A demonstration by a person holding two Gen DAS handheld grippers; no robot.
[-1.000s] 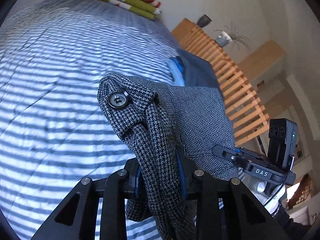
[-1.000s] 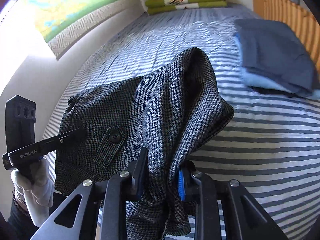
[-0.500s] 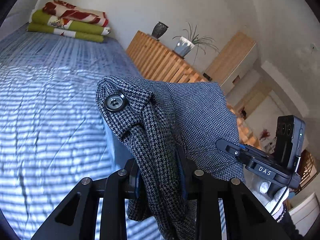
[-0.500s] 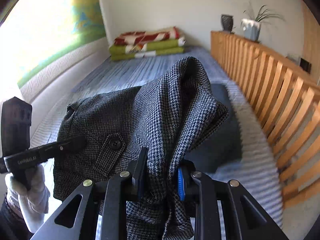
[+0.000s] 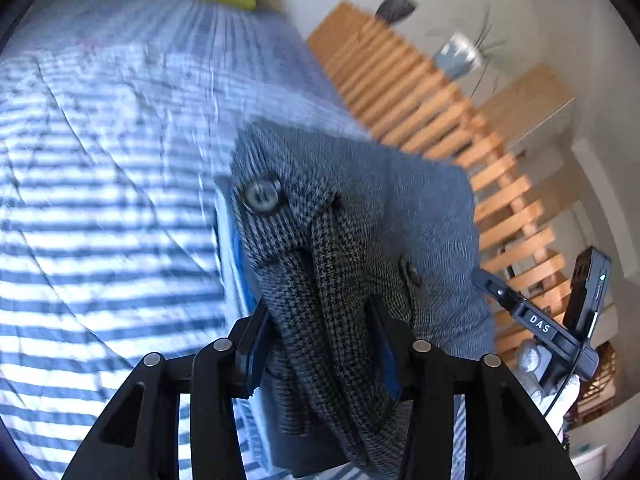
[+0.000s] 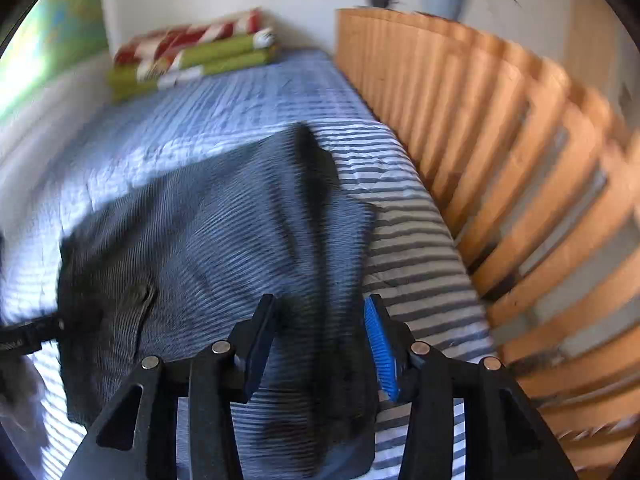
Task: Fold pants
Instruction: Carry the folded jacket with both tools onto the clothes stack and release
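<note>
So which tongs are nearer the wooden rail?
Right. The right tongs are just beside the rail; the left tongs are farther out over the bed. Both have just been opening, pants between them.

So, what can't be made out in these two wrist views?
- Right wrist: pants motion-blurred; weave unreadable.
- Left wrist: pants' lower end cut off by the bottom edge.
- Left gripper, right gripper: jaws have just been opening; whether pads still press the cloth is unclear.
</note>
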